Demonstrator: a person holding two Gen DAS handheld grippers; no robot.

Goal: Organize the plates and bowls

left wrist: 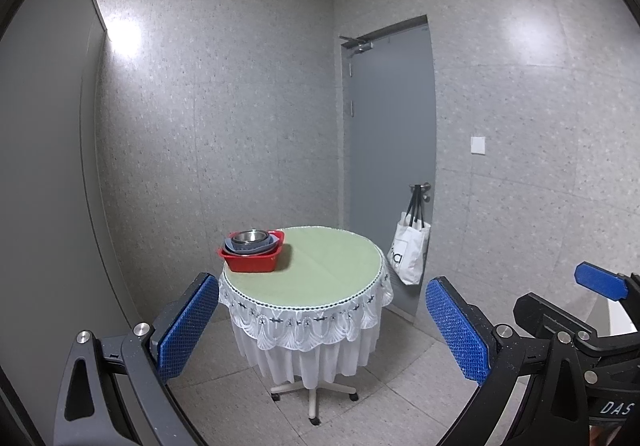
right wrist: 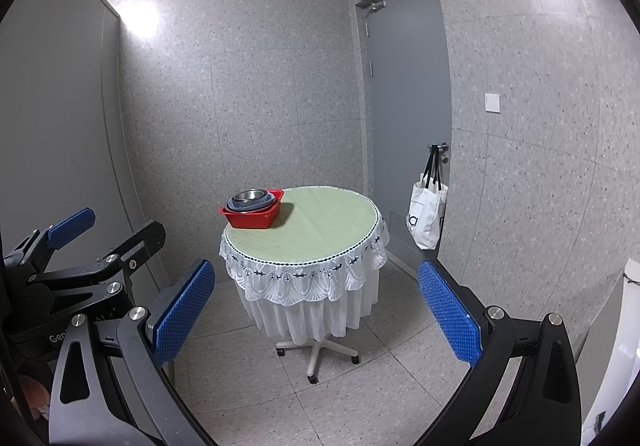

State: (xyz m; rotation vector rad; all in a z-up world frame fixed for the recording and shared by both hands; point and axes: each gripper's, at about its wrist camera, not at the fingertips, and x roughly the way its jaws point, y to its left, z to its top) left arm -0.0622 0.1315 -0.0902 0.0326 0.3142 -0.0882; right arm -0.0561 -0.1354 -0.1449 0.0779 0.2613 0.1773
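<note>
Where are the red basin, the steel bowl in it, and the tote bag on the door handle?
red basin (left wrist: 252, 264): left wrist view, on its front wall.
steel bowl (right wrist: 249, 195): right wrist view, on its inside.
tote bag (right wrist: 425, 219): right wrist view, on its white front panel.

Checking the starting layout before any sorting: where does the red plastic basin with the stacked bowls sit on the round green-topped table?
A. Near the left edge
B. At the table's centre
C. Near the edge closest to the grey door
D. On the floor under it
A: the red plastic basin sits at the left edge of the round green-topped table, away from the grey door.
</note>
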